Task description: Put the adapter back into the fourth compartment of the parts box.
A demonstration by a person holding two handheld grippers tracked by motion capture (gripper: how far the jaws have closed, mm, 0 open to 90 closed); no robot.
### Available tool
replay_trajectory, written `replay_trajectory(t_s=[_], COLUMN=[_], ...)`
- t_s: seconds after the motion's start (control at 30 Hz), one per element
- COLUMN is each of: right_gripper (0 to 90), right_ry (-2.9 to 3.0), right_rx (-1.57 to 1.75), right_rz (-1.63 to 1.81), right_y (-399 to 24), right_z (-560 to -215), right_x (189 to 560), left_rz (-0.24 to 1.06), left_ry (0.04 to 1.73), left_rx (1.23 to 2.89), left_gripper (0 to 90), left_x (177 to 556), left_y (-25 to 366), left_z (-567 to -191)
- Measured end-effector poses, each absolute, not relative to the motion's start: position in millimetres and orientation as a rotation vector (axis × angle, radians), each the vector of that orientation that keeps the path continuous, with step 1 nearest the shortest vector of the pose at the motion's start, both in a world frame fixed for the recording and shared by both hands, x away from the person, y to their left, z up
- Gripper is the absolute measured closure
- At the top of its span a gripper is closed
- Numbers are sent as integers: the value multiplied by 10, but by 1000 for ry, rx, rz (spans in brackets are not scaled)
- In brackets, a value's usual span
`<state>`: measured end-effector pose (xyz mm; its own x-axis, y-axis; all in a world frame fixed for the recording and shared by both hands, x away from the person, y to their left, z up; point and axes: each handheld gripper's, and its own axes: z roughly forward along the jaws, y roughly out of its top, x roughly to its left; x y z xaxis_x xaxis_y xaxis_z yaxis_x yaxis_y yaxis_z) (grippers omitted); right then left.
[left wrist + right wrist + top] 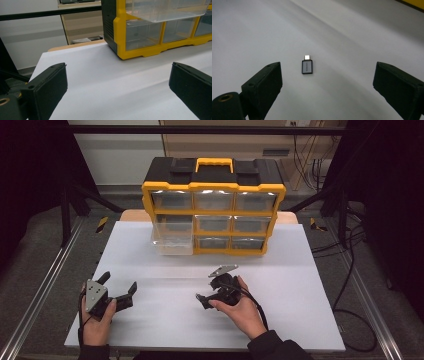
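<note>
The left gripper [120, 282] sits low near the left front corner of the white surface [300, 320], held in the person's left hand [96, 322]. Its jaws are spread wide, with nothing between them. In the left gripper view they point across the bare surface toward the yellow and black drawer box [130, 53].

That drawer box [214, 212] stands at the back, in the middle. It has rows of small clear drawers, and one clear drawer [172, 235] on its left side is pulled out.

The right gripper [202, 290] is near the middle front, held in the right hand [245, 312] and pointing left. Its jaws are also wide apart and hold nothing. In the right gripper view a little grey USB adapter [307, 66] lies flat on the surface just ahead of them, closer to the left jaw and touching neither.
</note>
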<state>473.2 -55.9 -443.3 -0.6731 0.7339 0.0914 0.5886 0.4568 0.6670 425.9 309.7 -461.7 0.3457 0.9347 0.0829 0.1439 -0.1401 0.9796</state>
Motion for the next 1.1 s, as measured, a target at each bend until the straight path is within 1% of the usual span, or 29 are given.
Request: replay_trajectory(t_s=[0.3, 0.43, 0.5, 0.7, 1.0, 1.1], right_gripper=[111, 150, 155, 238, 303, 352], right_ry=[2514, 2520, 2522, 2521, 2531, 2535], right_rx=[1171, 1169, 1162, 1183, 1157, 1152], right_rz=[1007, 1017, 1018, 1022, 1016, 1012], right_y=[-489, -452, -447, -414, -380, -370], right_z=[-4469, -4483, -4486, -4491, -4518, -4527], right_x=[4745, 4752, 4755, 4753, 4760, 4758], left_rz=[939, 936, 937, 938, 936, 934], left_ry=[1004, 1004, 1003, 1007, 1006, 1006], left_rx=[1562, 1562, 1562, 1560, 1559, 1558], left_gripper=[12, 12, 12, 12, 12, 12], left_x=[4260, 4261, 4261, 4262, 4262, 4261], left_y=[3097, 3098, 3099, 3112, 3113, 3110], left_z=[-4616, -4618, -4617, -4615, -4614, -4613])
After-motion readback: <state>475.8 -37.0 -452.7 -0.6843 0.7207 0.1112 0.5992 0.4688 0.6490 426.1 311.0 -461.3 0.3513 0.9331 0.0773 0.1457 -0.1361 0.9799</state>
